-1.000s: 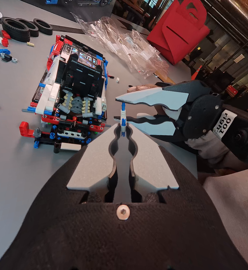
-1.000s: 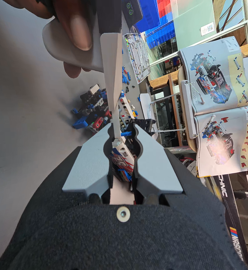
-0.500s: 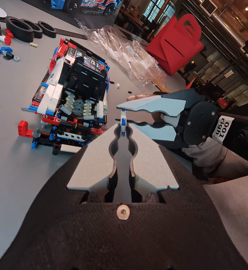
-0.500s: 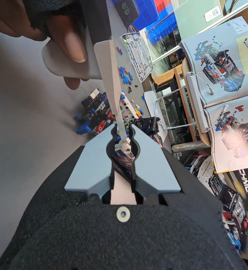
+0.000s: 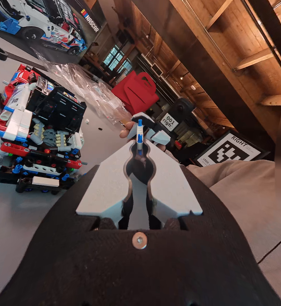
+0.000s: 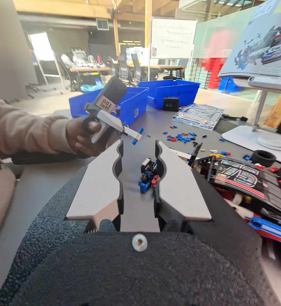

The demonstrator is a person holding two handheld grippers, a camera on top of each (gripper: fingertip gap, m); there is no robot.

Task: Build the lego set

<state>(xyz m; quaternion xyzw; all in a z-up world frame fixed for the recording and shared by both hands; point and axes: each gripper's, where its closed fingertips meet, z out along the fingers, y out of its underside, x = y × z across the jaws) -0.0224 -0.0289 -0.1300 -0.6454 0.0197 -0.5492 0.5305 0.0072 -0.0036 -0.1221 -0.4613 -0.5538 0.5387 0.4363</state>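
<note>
The left gripper [image 5: 139,143] pinches a white beam with blue pins [image 5: 139,134], raised beside the lego car [image 5: 37,132]. The right gripper [image 6: 139,145] gapes wide, holding nothing, above the car's rear end.

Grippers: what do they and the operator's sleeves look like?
Both match: the left gripper and right gripper have a textured black body, a silver screw at centre, and pale grey wedge fingers with wavy black inner pads. Each carries a small white label. The sleeves are beige.
</note>
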